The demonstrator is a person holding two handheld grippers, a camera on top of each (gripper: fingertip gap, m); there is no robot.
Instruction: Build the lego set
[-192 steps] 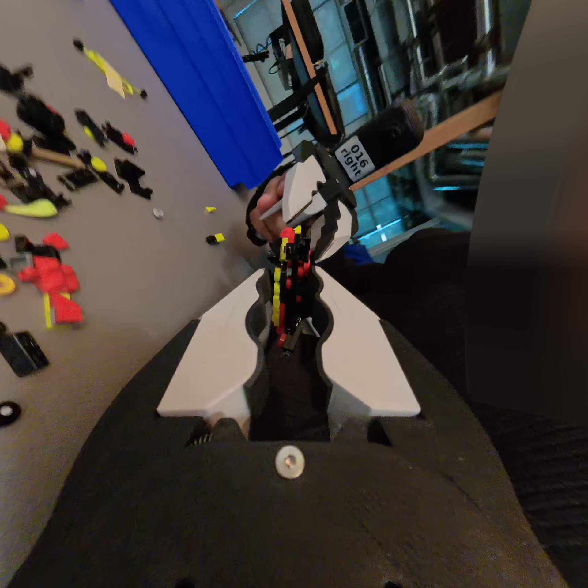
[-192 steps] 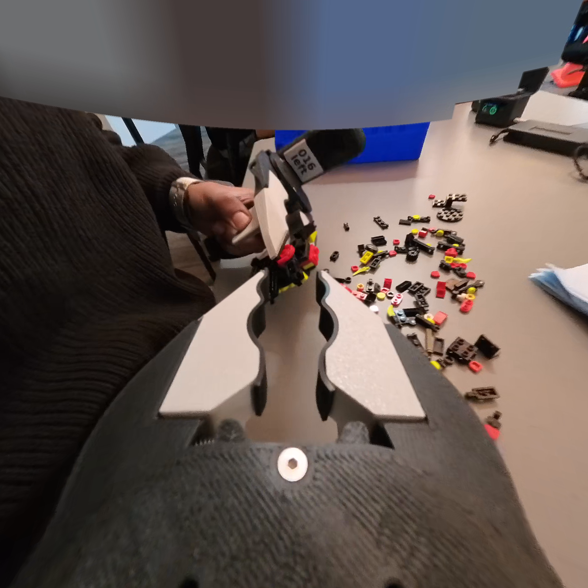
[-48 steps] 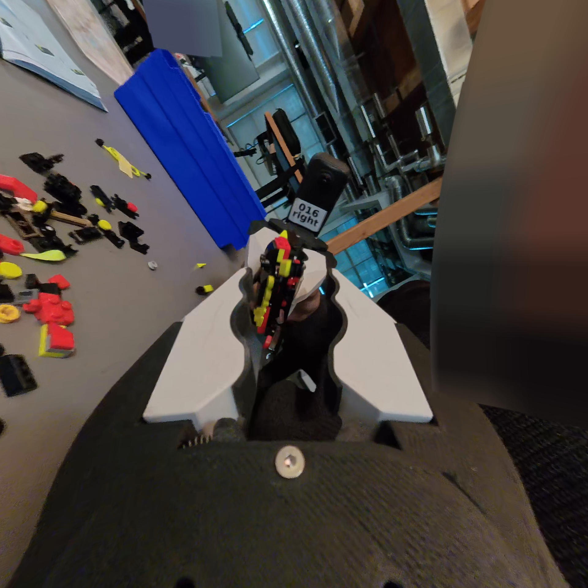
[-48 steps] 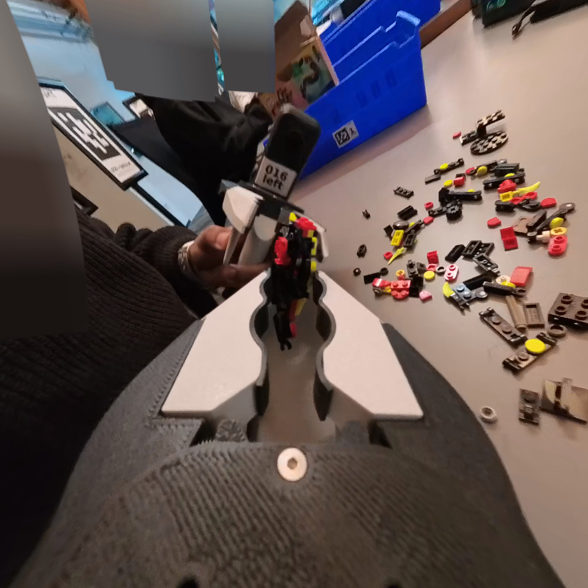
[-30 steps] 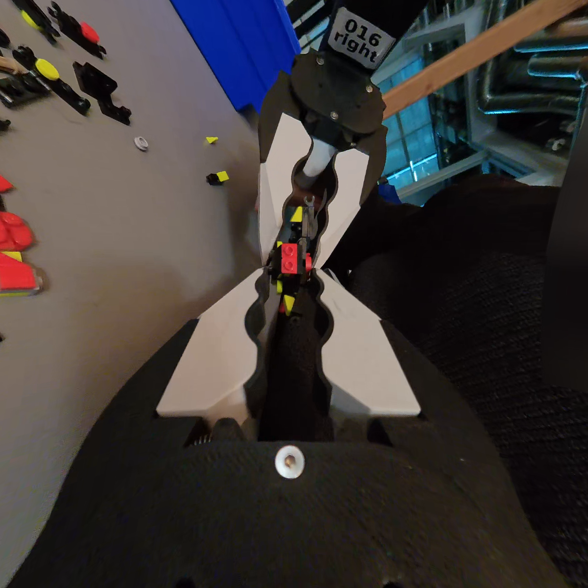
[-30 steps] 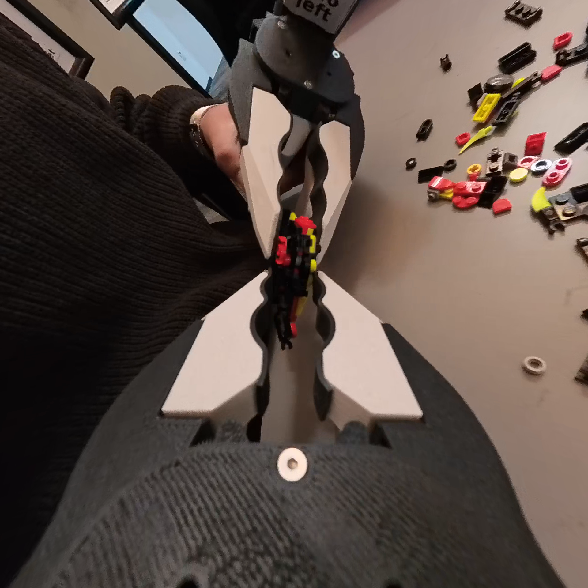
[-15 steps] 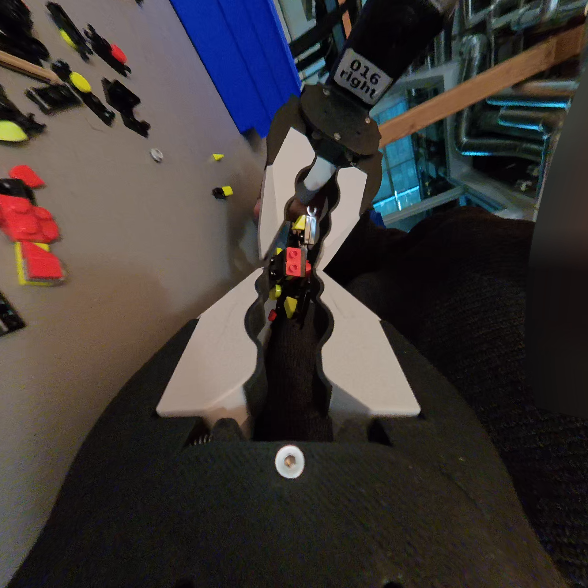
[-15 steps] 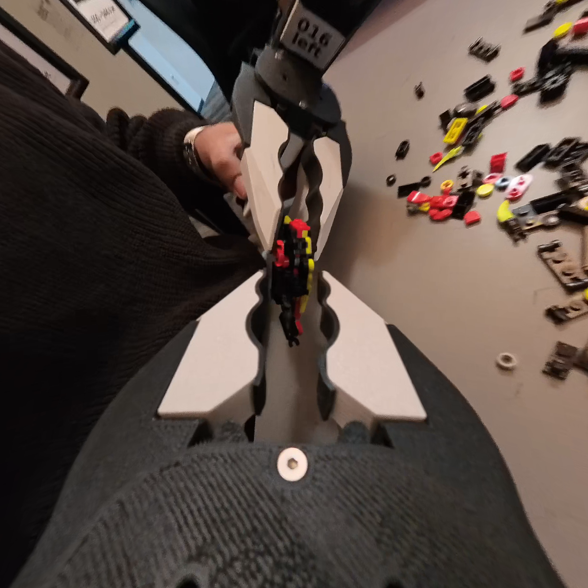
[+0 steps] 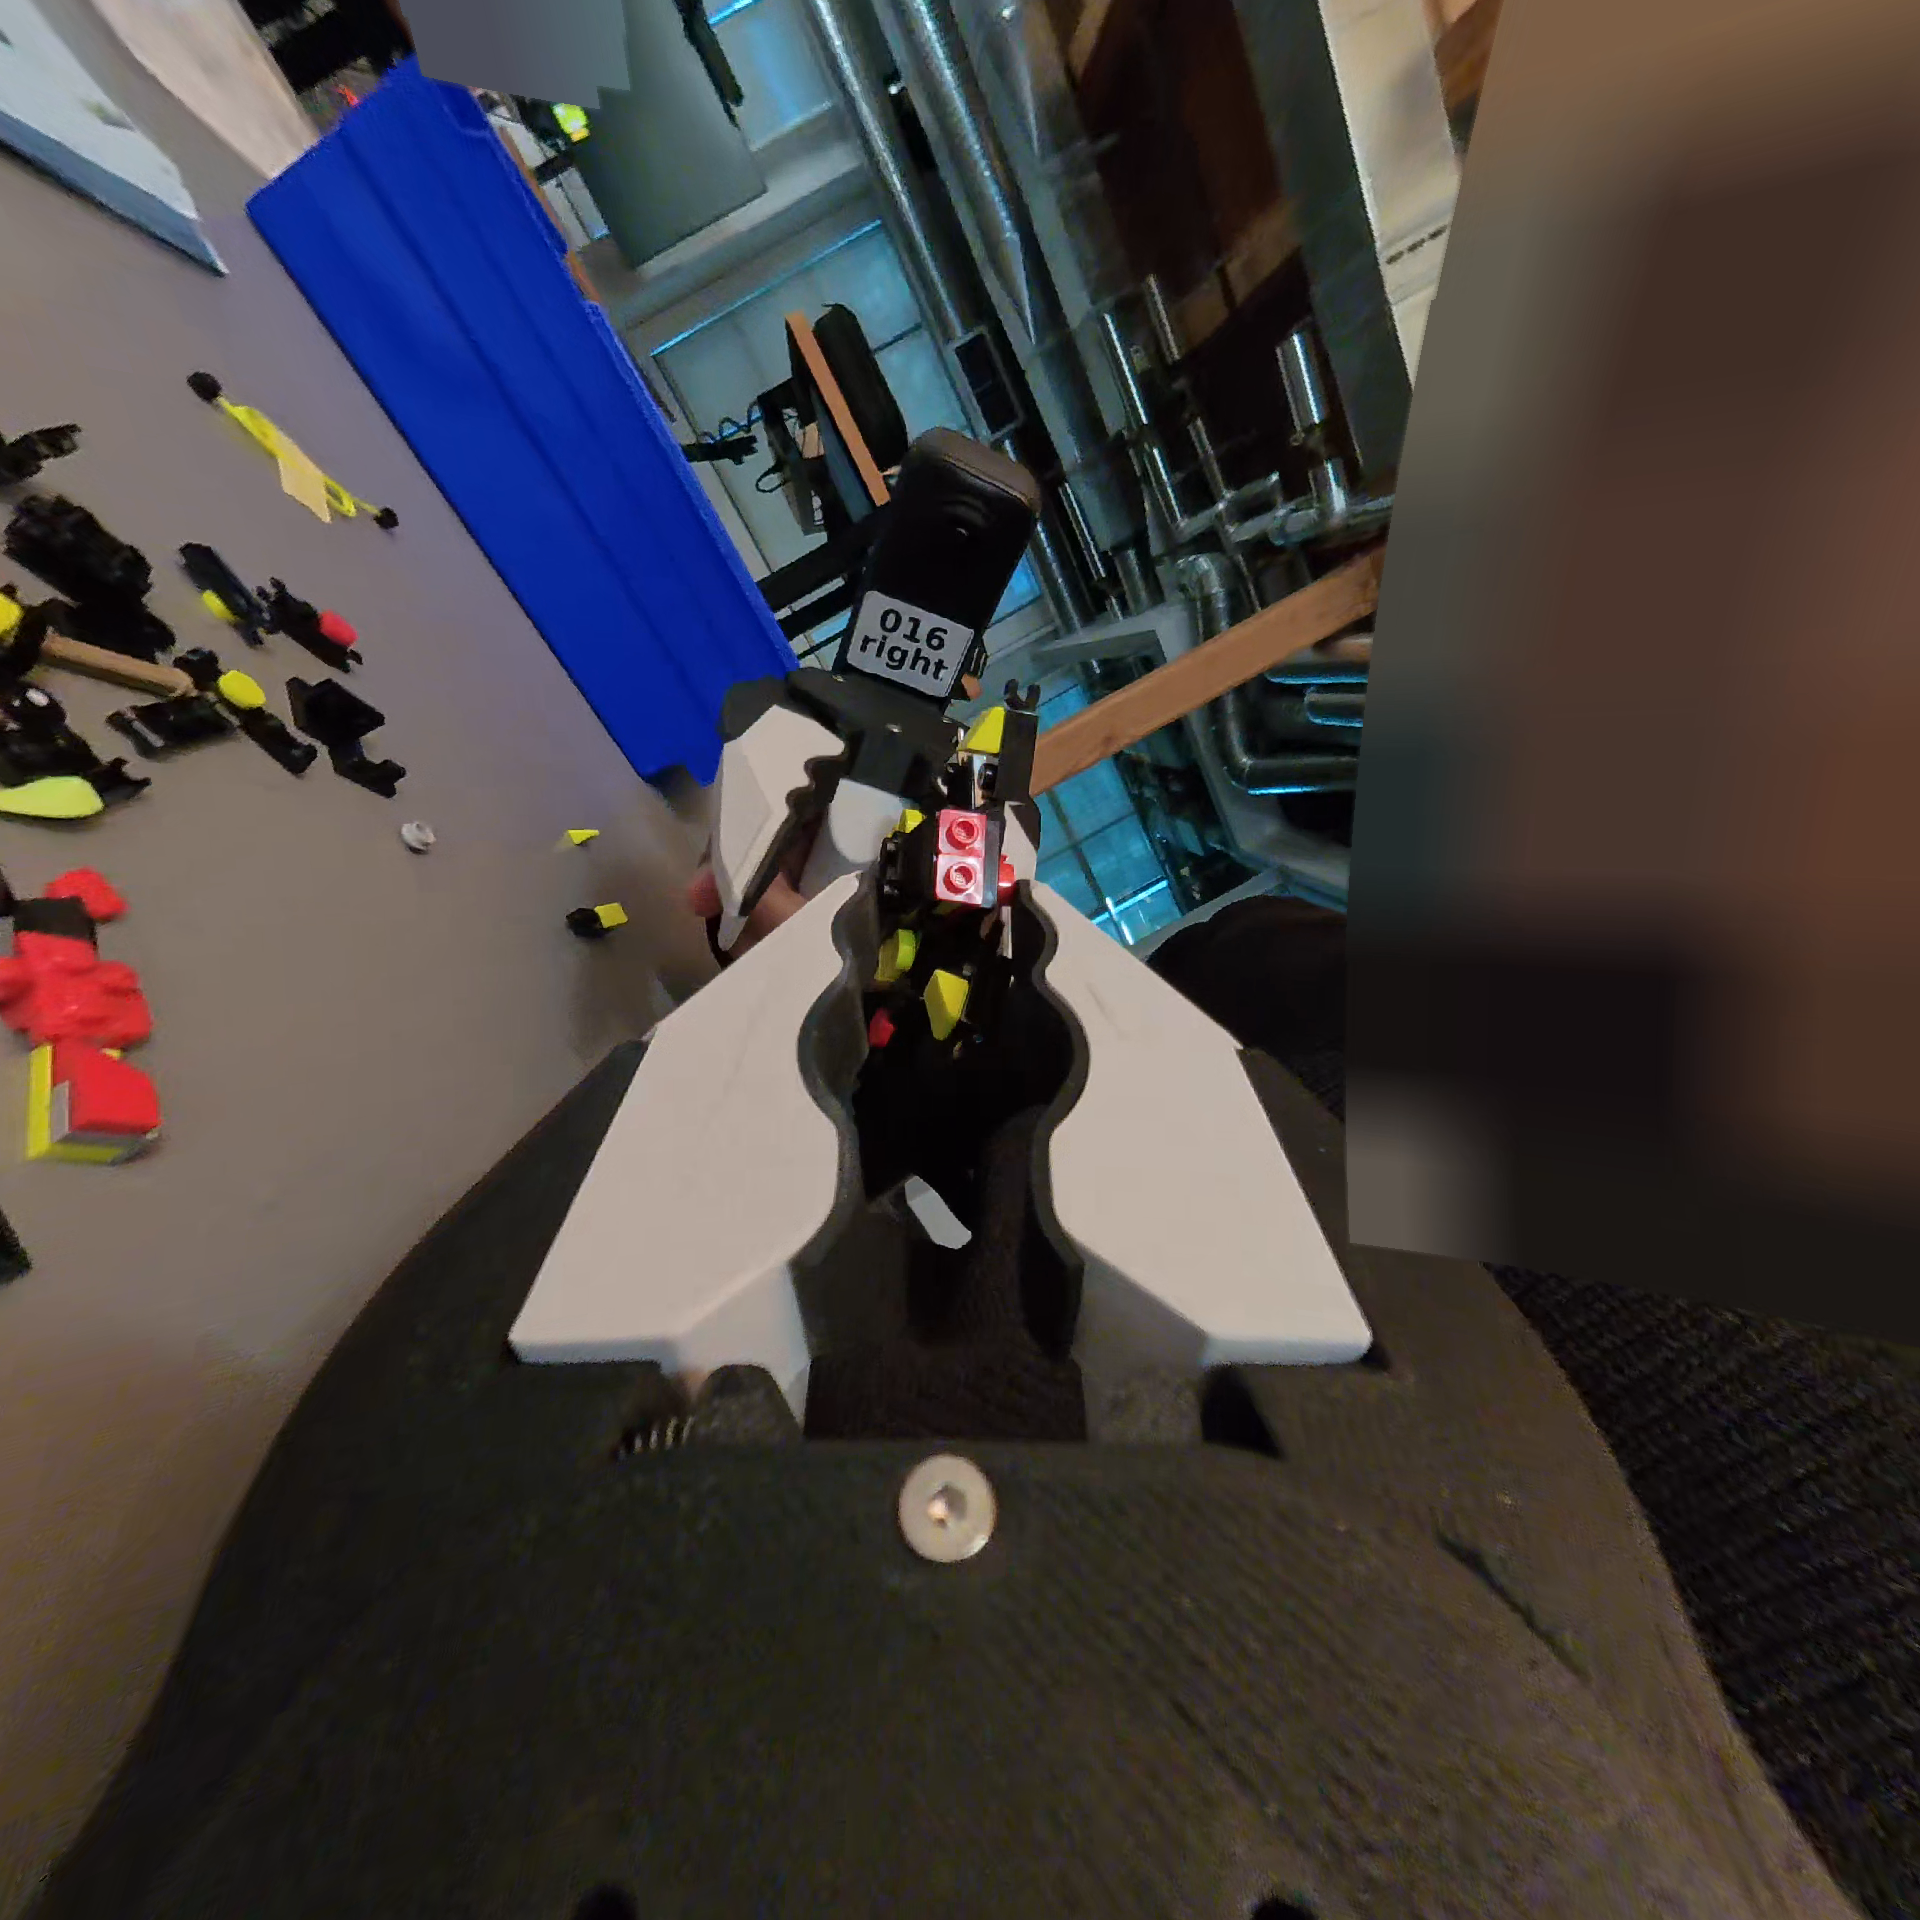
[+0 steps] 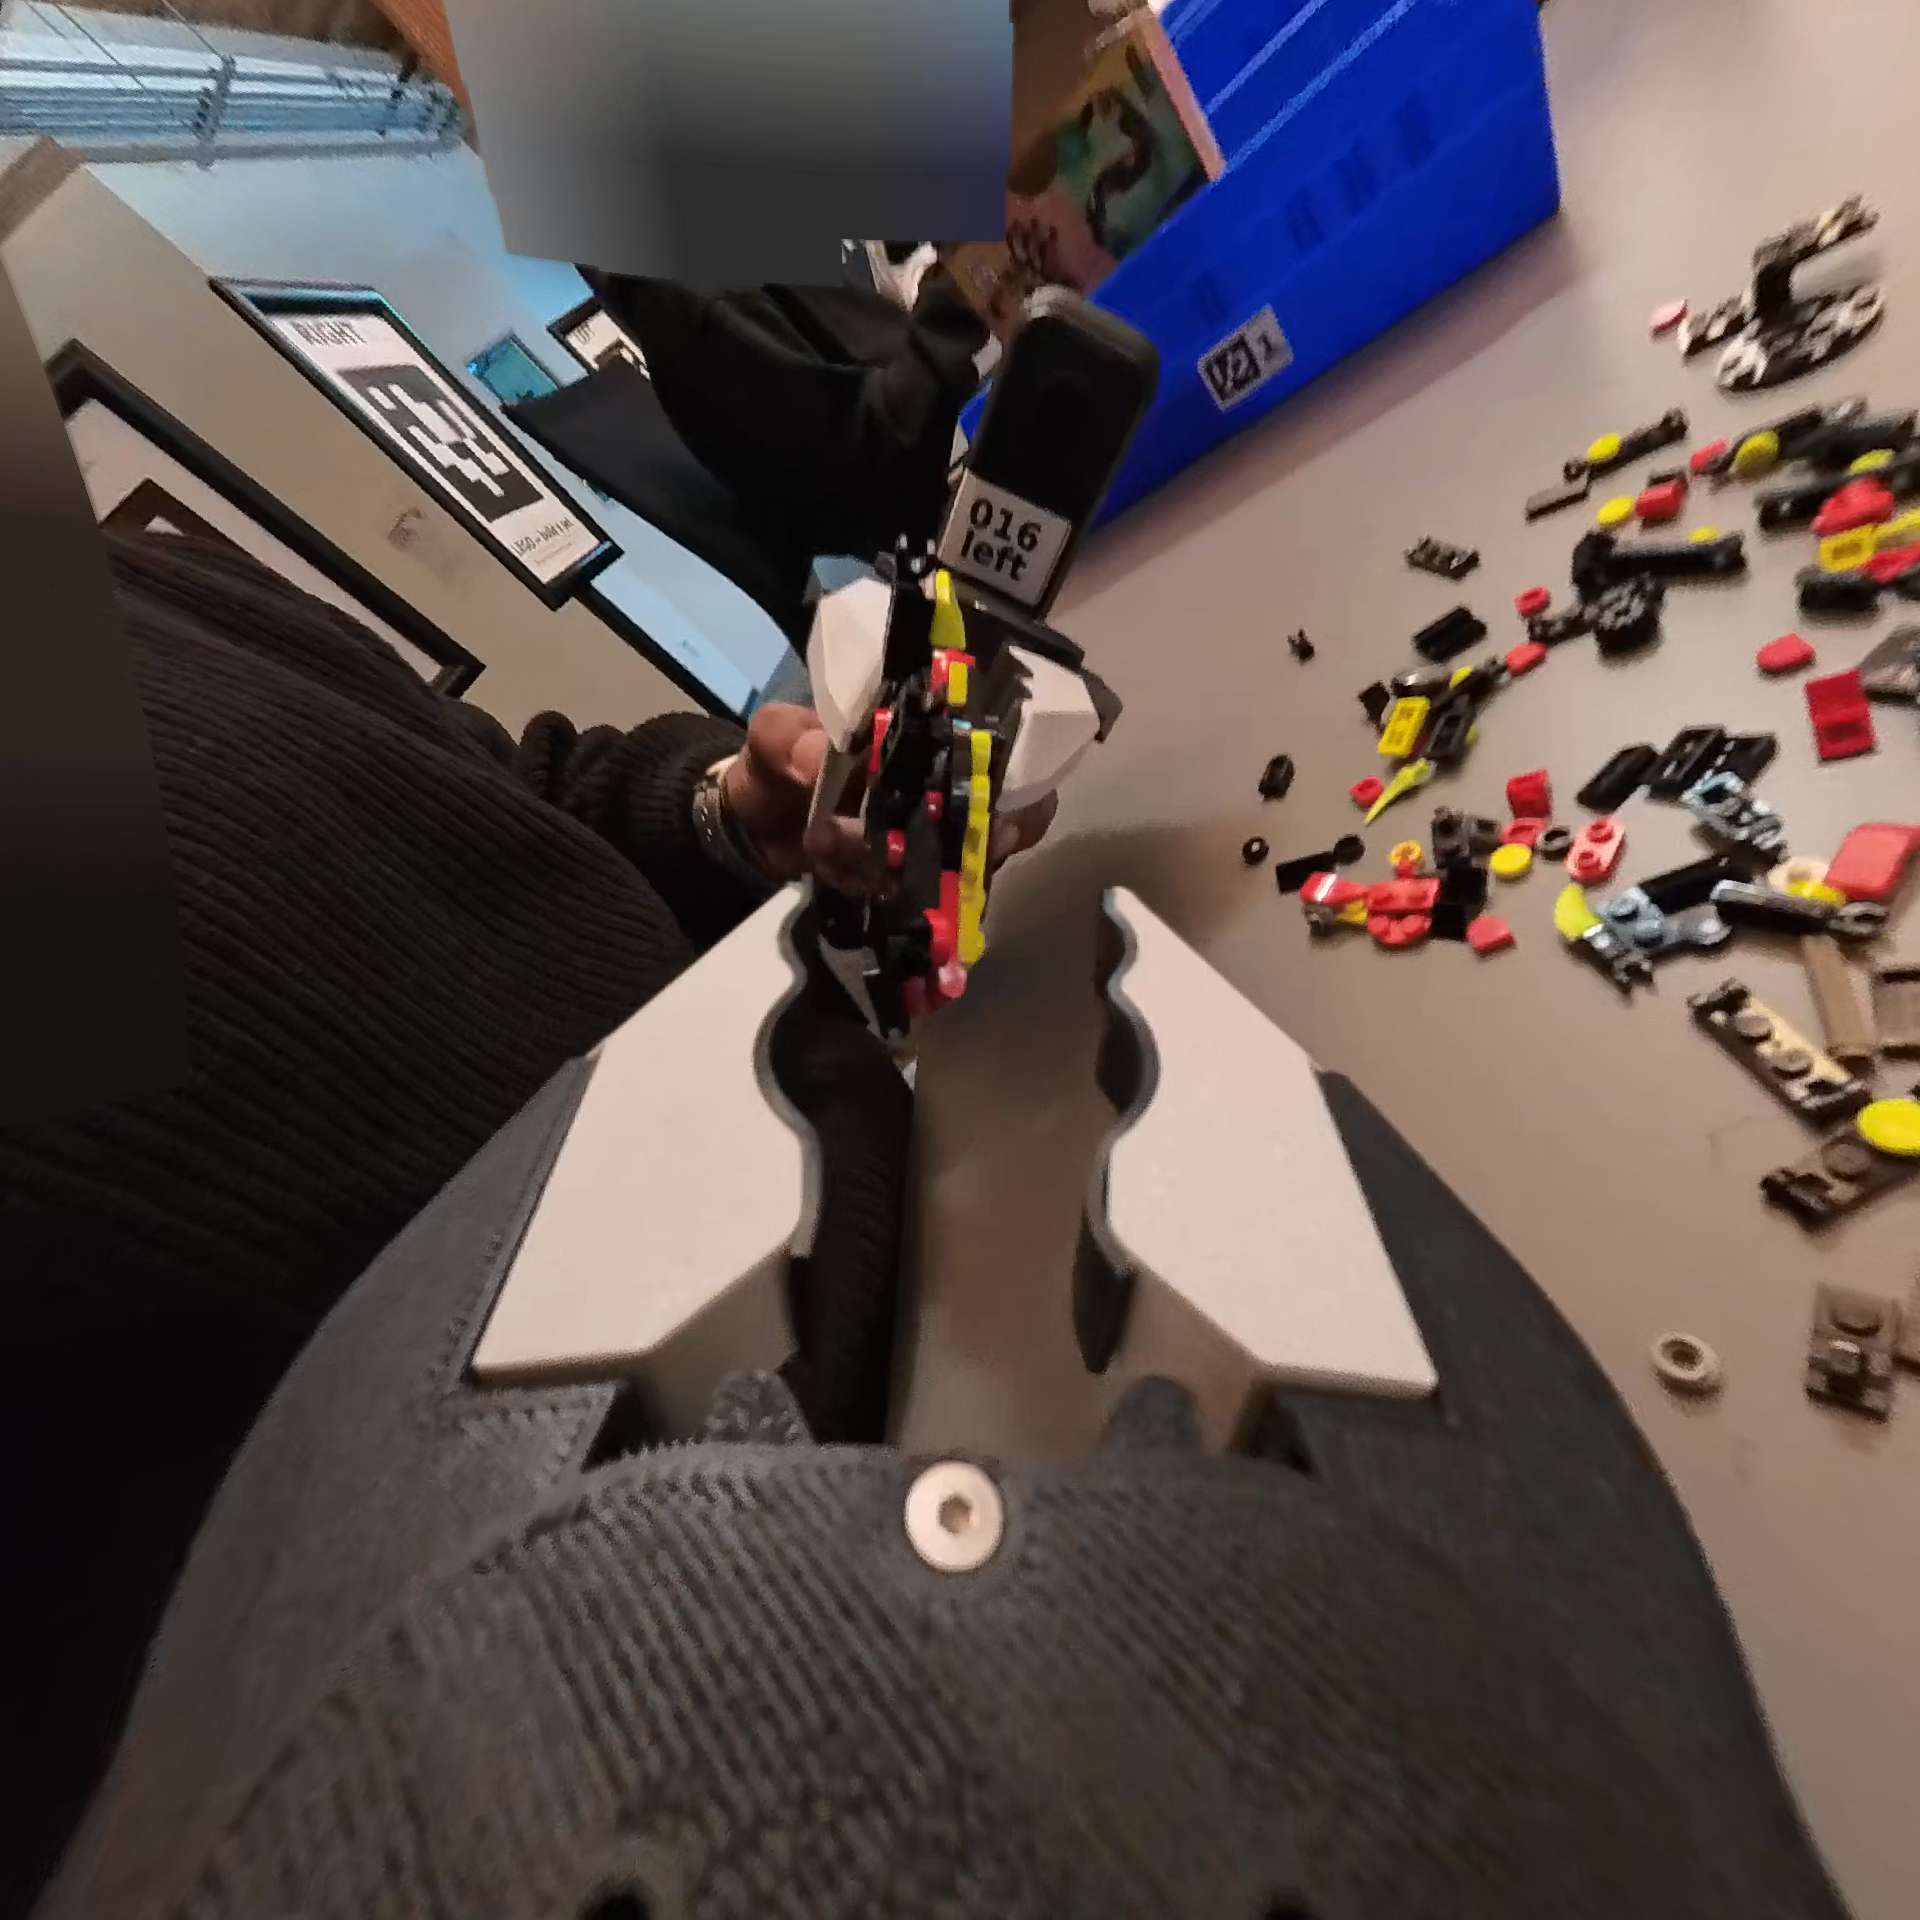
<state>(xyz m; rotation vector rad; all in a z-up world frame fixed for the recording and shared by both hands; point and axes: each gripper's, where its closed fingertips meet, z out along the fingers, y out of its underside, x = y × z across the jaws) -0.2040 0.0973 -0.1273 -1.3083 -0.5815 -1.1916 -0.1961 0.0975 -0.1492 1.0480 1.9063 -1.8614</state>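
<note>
One blue bin (image 10: 1351, 156) holds boxes; left jaws grip lego model (image 9: 940, 935), right gape

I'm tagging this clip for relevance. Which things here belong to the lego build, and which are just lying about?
Belonging: part-built lego model, clamped in the left gripper; right gripper, open near it; loose lego pieces on the table.
Lying about: blue bin; papers; framed sign.

White scalloped fingers (image 9: 707, 1122), textured black tool body, silver screw (image 9: 945, 1507); black knit sleeve (image 10: 364, 831)
</note>
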